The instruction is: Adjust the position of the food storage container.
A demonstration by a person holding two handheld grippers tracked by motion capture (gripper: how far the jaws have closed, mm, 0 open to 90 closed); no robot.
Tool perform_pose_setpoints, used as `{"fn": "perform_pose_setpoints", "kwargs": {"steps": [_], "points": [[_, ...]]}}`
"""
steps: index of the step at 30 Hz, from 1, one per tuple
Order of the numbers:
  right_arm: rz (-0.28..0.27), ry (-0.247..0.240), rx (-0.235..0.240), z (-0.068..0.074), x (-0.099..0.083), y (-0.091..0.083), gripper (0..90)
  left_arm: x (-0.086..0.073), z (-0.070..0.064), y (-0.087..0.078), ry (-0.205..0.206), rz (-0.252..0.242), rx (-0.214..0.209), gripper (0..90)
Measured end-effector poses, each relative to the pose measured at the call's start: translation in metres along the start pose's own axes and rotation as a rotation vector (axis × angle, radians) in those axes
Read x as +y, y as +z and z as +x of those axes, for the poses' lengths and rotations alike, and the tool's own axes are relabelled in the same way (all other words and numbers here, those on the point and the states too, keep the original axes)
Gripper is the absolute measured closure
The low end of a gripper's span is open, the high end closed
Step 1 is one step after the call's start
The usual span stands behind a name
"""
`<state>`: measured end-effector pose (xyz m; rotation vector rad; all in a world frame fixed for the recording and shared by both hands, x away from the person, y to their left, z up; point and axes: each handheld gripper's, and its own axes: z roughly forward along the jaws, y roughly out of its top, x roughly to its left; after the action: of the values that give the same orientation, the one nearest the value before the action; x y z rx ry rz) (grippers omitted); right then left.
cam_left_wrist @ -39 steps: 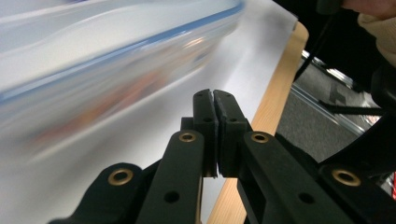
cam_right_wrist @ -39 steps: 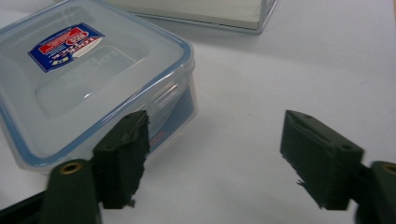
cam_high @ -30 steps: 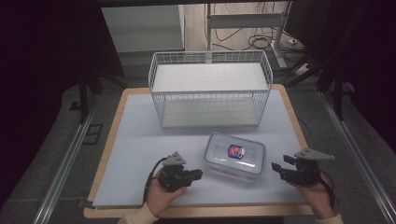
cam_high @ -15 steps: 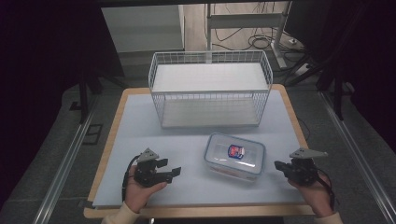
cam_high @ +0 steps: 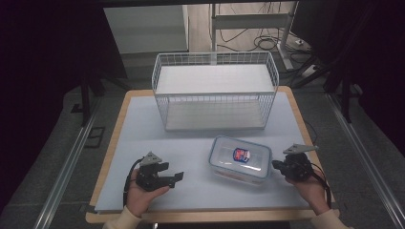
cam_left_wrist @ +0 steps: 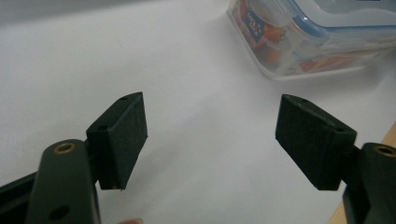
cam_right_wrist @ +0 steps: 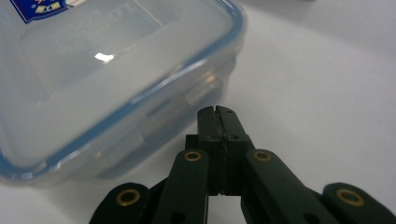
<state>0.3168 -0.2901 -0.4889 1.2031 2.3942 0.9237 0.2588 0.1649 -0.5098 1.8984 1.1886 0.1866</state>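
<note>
One red-and-blue label (cam_high: 241, 154), unreadable, tops the clear container (cam_high: 240, 160).

**Beyond the work**

A white wire basket (cam_high: 215, 93) stands at the far side of the pale blue mat (cam_high: 157, 143) — wood-edged table (cam_high: 113, 133) beneath. Cables (cam_high: 267, 43) trail across the floor behind — near a metal stand (cam_high: 248, 21).

Table (cam_high: 143, 124): wire basket (cam_high: 215, 90) at back, lidded container (cam_high: 240, 160) near front.
</note>
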Motion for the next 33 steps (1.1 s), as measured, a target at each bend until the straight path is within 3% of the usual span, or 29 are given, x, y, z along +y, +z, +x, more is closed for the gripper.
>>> {"fn": "perform_pose_setpoints", "kwargs": {"steps": [2,7,27,33], "points": [[0.016,-0.026,-0.035,0.002,0.006,0.003,90.0,0.000,0.001,-0.001,-0.005,-0.005,0.003,24.7],[0.029,-0.017,-0.037,0.000,0.014,0.008,90.0,-0.001,0.003,-0.001,-0.009,-0.003,0.006,24.7],[0.031,-0.095,0.017,0.028,0.061,0.054,90.0,-0.005,0.016,-0.004,-0.034,-0.006,0.033,24.7],[0.003,-0.070,0.020,0.019,0.057,0.049,90.0,-0.005,0.019,-0.005,-0.040,-0.008,0.039,24.8]]}}
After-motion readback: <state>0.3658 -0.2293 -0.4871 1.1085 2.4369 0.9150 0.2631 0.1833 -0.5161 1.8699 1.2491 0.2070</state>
